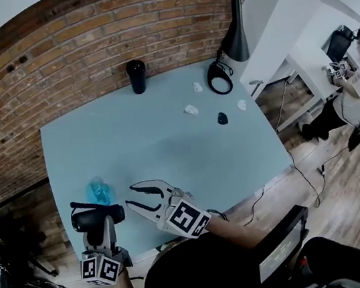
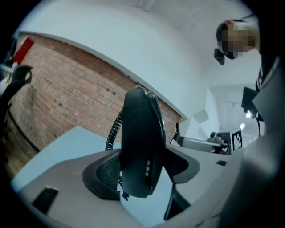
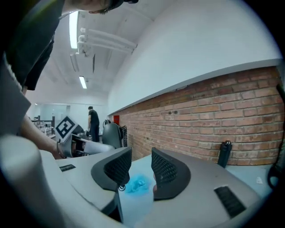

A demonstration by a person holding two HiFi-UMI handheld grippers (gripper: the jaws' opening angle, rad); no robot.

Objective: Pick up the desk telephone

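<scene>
Blue desk (image 1: 166,142), handset (image 2: 140,133) in left gripper (image 1: 98,221)

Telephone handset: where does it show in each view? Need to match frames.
Head view: telephone handset lower left, clamped in left hand-held gripper.
Left gripper view: centre, between the jaws.
Right gripper view: left of centre, background.
Shared landmark: brick wall.
</scene>
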